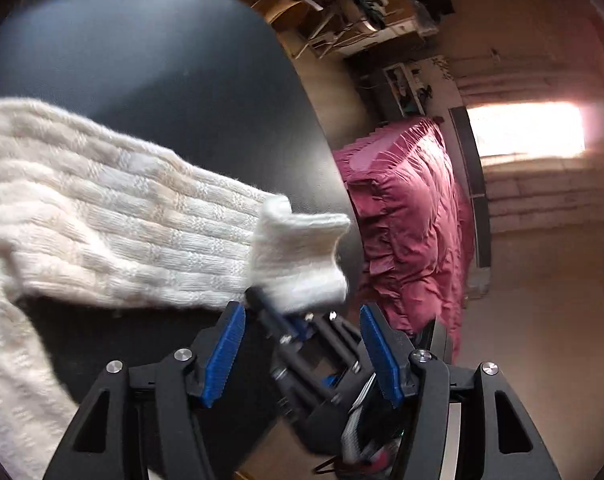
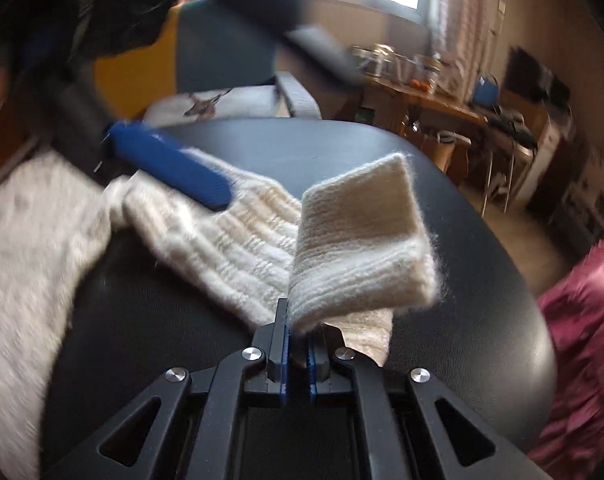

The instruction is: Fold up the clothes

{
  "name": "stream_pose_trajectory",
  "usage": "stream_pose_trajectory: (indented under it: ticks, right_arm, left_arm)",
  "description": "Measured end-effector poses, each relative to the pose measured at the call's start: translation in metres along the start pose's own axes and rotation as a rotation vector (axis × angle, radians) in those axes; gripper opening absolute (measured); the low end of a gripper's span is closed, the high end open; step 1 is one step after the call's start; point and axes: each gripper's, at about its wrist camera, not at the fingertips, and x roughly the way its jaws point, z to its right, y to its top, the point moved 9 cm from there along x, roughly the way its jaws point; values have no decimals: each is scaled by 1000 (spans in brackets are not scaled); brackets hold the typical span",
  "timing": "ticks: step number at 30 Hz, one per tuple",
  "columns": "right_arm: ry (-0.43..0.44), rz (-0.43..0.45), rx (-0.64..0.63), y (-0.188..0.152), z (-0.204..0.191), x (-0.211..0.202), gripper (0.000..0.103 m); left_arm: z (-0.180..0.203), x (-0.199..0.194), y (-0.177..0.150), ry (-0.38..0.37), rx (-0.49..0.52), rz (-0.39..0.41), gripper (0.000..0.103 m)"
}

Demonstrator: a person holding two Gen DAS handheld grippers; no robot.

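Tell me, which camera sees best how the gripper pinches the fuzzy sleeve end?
The right wrist view. There the right gripper is shut on the cuff, close up and centred. The left wrist view shows the cuff from farther off, with that gripper partly hidden beneath it, between the open left gripper.

The left camera is sitting just behind the left tongs (image 1: 302, 354) and looking forward and down, very close over the black counter (image 1: 149, 64). It is also seeing the red bed (image 1: 414, 216) and the window beyond. The right camera is riding behind the right tongs (image 2: 297, 354), looking low across the counter (image 2: 482, 272) toward another window. Both are sharing the white sweater cuff (image 1: 302, 256) (image 2: 358, 248) (and each is seeing the other tongs).
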Motion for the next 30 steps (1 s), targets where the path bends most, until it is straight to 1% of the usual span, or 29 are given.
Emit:
stream_pose_trajectory:
  ticks: [2, 3, 6, 8, 11, 14, 16, 17, 18, 19, 20, 21, 23, 24, 26, 29, 30]
  right_arm:
    - [-46, -3, -95, -1, -11, 1, 4]
    - [-72, -3, -142, -2, -16, 1, 4]
    - [-161, 0, -290, -6, -30, 3, 4]
    - [-211, 2, -373, -8, -38, 6, 4]
    - [-252, 4, -475, -13, -49, 8, 4]
    - [-261, -7, -502, -15, -52, 9, 4]
    - [-265, -8, -488, -13, -48, 8, 4]
    - [-270, -5, -479, -11, -46, 7, 4]
    - [-274, 0, -468, -9, -43, 6, 4]
    - [-277, 5, -457, -8, -41, 5, 4]
    - [-278, 15, -440, -5, -38, 2, 5]
    - [-276, 34, -415, 0, -35, -3, 5]
    - [-272, 70, -365, 9, -30, -12, 6]
    - [-254, 92, -322, 14, -25, -18, 6]
    - [-184, 145, -192, 27, -14, -35, 17]
    - [-77, 224, 4, 48, 4, -62, 20]
    - [-17, 236, 82, 53, 8, -69, 21]
  left_arm:
    - [3, 3, 6, -24, -18, -21, 61]
    - [3, 3, 9, -31, -26, -28, 63]
    - [2, 5, 15, -24, -41, -51, 65]
    - [-6, 10, 17, 13, -50, -71, 67]
    - [-21, 20, 14, 55, -91, -120, 67]
    - [-34, 25, 11, 85, -116, -145, 67]
    - [-39, 25, 8, 118, -92, -133, 65]
    - [-41, 24, 7, 138, -70, -122, 58]
    - [-42, 22, 6, 158, -49, -110, 35]
    - [-44, 21, 5, 178, -28, -98, 25]
    - [-45, 20, 4, 199, -6, -86, 12]
    - [-45, 18, 4, 218, 19, -70, 8]
    - [-38, 12, 4, 237, 71, -29, 7]
    - [-34, 9, 5, 241, 95, -9, 6]
    - [-22, -2, 9, 241, 132, 36, 6]
    - [1, -34, 23, 220, 172, 123, 6]
    - [8, -46, 29, 211, 180, 151, 6]
